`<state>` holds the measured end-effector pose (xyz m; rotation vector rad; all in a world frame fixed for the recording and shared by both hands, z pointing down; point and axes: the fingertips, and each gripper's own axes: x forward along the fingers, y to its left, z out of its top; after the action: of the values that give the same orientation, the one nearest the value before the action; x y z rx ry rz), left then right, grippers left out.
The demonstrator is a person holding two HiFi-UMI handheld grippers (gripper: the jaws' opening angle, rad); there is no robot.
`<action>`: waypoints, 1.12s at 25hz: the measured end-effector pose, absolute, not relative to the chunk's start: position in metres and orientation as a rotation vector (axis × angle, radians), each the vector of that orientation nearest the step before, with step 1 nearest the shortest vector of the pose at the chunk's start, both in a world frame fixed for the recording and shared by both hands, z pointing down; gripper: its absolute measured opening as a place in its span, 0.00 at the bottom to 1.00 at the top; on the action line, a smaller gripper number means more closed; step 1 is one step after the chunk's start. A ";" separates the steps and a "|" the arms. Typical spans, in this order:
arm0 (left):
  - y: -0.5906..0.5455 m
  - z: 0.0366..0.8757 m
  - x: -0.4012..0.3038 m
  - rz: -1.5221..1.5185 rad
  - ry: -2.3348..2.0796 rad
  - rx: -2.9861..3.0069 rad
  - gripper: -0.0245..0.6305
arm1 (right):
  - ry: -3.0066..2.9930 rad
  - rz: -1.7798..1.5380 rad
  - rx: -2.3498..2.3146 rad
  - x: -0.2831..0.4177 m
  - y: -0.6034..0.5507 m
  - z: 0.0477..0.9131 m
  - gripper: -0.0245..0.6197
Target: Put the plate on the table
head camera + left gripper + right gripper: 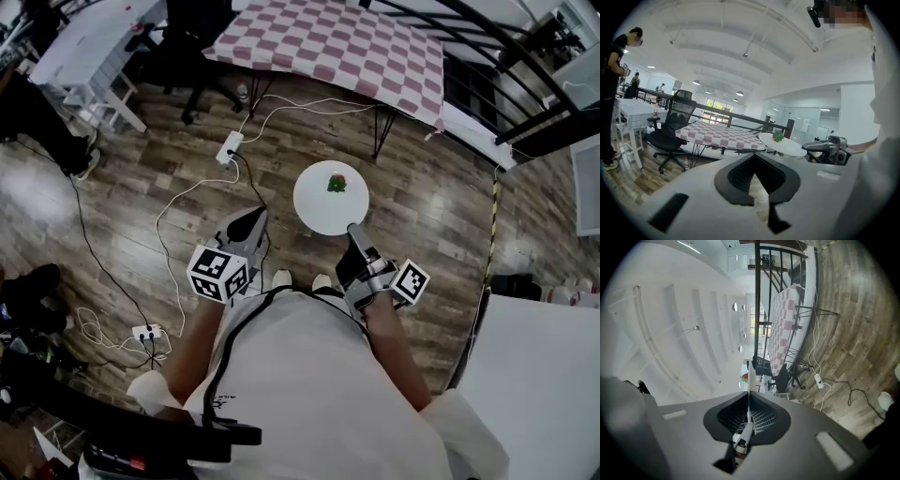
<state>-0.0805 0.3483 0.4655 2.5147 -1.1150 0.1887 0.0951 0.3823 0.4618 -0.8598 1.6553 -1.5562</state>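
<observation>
Right gripper in my hand is clamped on the white plate at its near rim; plate projects ahead of jaws.

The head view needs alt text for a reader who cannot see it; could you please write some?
A person's right tool grips a white plate by its rim over a wooden floor, a small green and red item on it. The left tool is empty, and a checked table stands ahead.

Head camera looks steeply down over the person; each gripper camera sits close behind its jaws; all three share the checkered table.
</observation>
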 end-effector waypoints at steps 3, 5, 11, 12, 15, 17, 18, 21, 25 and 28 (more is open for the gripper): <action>0.352 0.468 -0.088 0.184 -1.113 2.510 0.05 | 1.646 -1.558 -0.875 0.091 0.386 0.464 0.07; 0.354 0.469 -0.094 0.180 -1.114 2.506 0.05 | 1.639 -1.559 -0.887 0.088 0.388 0.466 0.06; 0.363 0.476 -0.116 0.182 -1.136 2.481 0.05 | 1.622 -1.555 -0.904 0.082 0.391 0.468 0.06; 0.364 0.477 -0.120 0.182 -1.140 2.476 0.05 | 1.617 -1.555 -0.908 0.082 0.391 0.469 0.06; 0.366 0.481 -0.130 0.181 -1.158 2.460 0.05 | 1.611 -1.555 -0.920 0.082 0.391 0.471 0.06; 0.367 0.482 -0.134 0.180 -1.168 2.453 0.05 | 1.610 -1.560 -0.925 0.082 0.391 0.471 0.06; 0.367 0.482 -0.135 0.180 -1.171 2.450 0.05 | 1.614 -1.561 -0.925 0.082 0.392 0.471 0.06; 0.366 0.482 -0.137 0.175 -1.184 2.443 0.05 | 1.624 -1.565 -0.924 0.083 0.390 0.472 0.06; 0.364 0.484 -0.136 0.181 -1.198 2.431 0.05 | 1.616 -1.576 -0.911 0.084 0.382 0.475 0.06; 0.357 0.488 -0.135 0.191 -1.212 2.419 0.05 | 1.615 -1.577 -0.891 0.086 0.371 0.475 0.06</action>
<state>-0.1351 0.3569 0.4879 2.4189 -1.2124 0.1908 0.0864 0.3714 0.4751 -0.8911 1.6148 -1.5772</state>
